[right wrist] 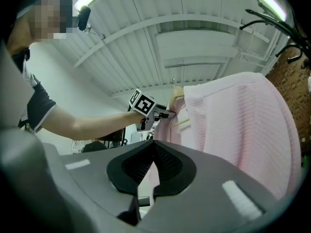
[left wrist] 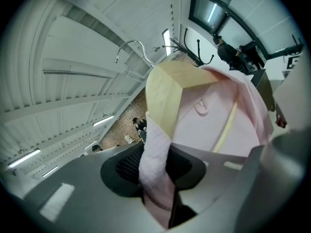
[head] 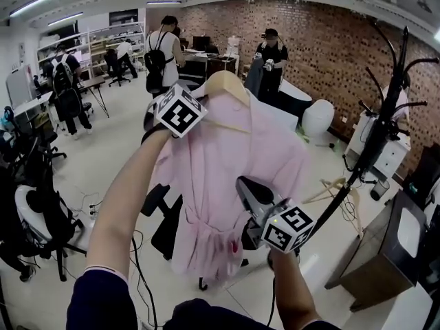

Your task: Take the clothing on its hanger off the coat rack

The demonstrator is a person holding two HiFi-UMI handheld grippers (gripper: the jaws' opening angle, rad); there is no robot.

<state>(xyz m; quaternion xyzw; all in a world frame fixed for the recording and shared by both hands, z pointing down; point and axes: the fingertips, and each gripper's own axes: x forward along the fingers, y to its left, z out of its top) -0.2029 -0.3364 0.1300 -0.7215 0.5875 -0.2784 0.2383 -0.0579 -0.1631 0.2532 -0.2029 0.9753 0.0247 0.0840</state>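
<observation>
A pink garment (head: 220,170) hangs on a wooden hanger (head: 227,82), held up in the air to the left of the black coat rack (head: 375,139). My left gripper (head: 201,100) is shut on the hanger's left shoulder. In the left gripper view, pink cloth (left wrist: 155,154) is bunched between the pads of that gripper (left wrist: 155,178), below the wooden hanger end (left wrist: 170,93) and its metal hook (left wrist: 130,47), which hangs on nothing. My right gripper (head: 242,184) is lower, against the garment's front. In its own view the right gripper (right wrist: 151,147) has its tips together, the garment (right wrist: 243,130) to the right.
A bare wooden hanger (head: 335,184) hangs low on the rack. A dark cabinet (head: 385,253) stands at the lower right, and black office chairs (head: 41,212) at the left. Cables (head: 141,253) lie on the floor. People (head: 161,50) stand at desks by the far brick wall.
</observation>
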